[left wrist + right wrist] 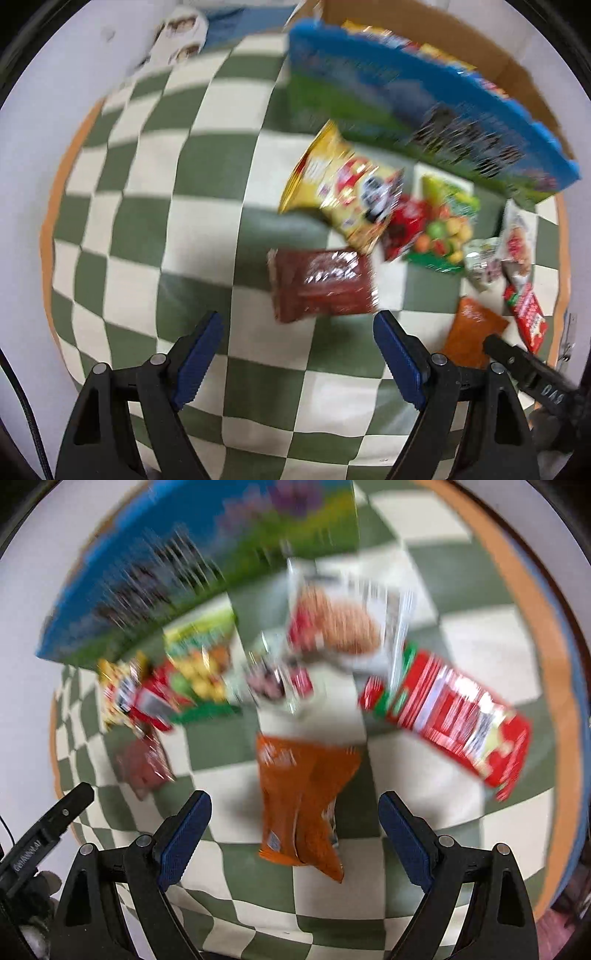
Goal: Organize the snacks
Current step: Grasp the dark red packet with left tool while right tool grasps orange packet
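Left gripper [297, 360], jaws spread and empty, hangs above the brown packet [322, 284]; right gripper [293, 843], likewise released, straddles the orange packet [301, 805]. Snacks lie loose on the checked counter [147, 229] beside the blue-green box [424, 114], presumably their destination. Motion blur obscures all labels; box contents are cut off.

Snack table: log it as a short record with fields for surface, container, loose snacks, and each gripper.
surface: green-and-cream checked cloth
container: cardboard box with a blue-and-green front panel, packets inside
loose snacks: brown packet, yellow bag, fruit-print green pack, orange bag, red-and-white pack
left gripper: open, empty, brown packet just ahead
right gripper: open, orange bag between the fingers, not gripped
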The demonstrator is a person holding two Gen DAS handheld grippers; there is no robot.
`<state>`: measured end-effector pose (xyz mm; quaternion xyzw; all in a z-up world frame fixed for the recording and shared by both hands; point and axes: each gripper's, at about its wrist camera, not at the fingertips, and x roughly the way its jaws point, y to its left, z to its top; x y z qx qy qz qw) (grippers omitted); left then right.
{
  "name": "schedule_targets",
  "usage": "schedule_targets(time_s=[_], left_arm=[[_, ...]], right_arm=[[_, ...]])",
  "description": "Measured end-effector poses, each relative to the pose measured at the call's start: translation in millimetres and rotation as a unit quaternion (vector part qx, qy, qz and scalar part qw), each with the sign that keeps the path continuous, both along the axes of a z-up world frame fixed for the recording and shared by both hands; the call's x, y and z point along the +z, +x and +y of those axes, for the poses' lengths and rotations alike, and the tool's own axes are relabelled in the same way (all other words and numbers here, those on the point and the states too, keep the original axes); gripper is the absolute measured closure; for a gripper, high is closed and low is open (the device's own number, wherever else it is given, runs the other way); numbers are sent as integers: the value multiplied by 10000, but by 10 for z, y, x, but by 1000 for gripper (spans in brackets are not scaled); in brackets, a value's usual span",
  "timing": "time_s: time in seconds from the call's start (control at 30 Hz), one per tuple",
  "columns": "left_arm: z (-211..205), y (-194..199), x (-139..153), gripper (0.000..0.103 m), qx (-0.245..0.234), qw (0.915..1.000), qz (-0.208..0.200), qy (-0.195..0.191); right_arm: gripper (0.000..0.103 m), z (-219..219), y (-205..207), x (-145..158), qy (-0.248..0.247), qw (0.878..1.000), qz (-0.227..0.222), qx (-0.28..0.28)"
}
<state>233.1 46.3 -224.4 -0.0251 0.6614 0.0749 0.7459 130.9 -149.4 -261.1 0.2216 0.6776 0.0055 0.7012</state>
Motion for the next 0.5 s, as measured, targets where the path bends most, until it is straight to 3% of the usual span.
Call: schedule_targets(time_s=[0.1, 0.17, 0.2, 0.33, 0.5], left_arm=[[29, 63, -190, 20, 68, 9995, 268, -121], [15, 136, -292, 20, 88, 9990, 400, -157], [-1, 178, -335, 20, 66, 9990, 419, -139], [-121, 356, -583, 20, -253, 9970, 734, 46], [-118, 513, -914, 20, 16, 9929, 1159, -254]], right_arm=[[15, 88, -48, -242, 59, 9997, 209, 61], [33, 152, -63, -373, 62, 9994, 313, 157], [36, 187, -73, -430, 42, 9991, 344, 227], [37, 255, -99, -466, -91, 9988, 275, 391], [38, 249, -114, -486, -102, 9986, 293, 425]])
